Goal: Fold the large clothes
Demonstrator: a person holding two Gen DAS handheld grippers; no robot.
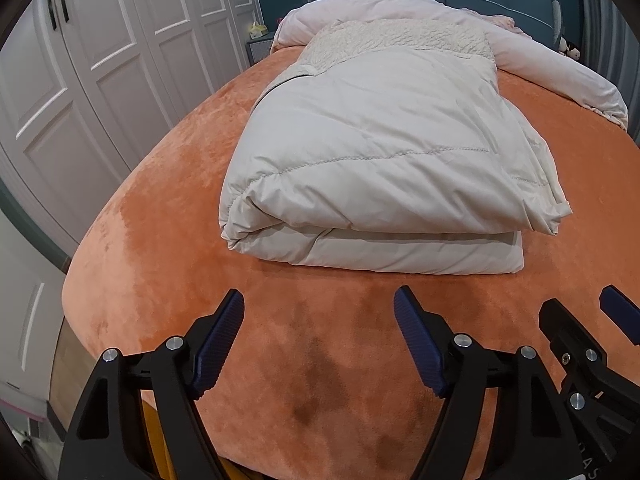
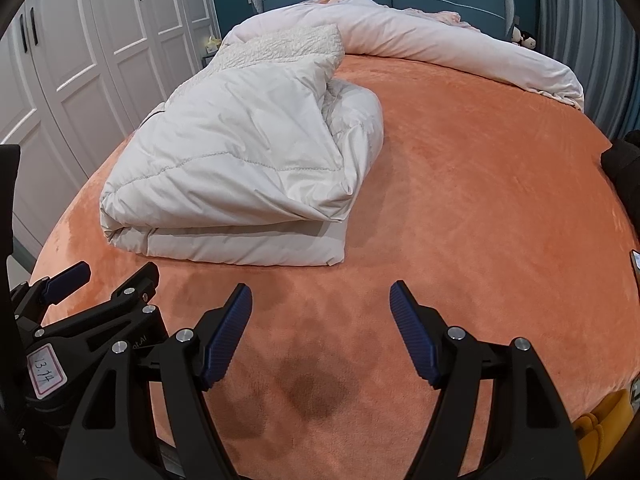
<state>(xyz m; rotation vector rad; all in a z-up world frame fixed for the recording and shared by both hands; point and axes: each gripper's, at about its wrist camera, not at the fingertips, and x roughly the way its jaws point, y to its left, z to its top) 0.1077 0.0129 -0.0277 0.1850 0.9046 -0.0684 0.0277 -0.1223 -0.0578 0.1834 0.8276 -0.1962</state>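
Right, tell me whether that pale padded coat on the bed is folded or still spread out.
Folded. The padded coat lies on the orange bedspread as a compact bundle, stacked layers showing along its near edge. Both grippers are open and clear of it.

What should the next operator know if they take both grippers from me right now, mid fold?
Left gripper: open, empty, above the orange bed cover, short of the garment.
Right gripper: open, empty, beside the left, also short of it.
Padded coat: folded into a thick bundle in the middle of the bed, fleece-lined end toward the headboard. Pink duvet is bunched behind it.
Done: the coat looks doubled over, fold edge facing the grippers.
Left: its right side lies loose and uneven; probably tidy that or fold once more.
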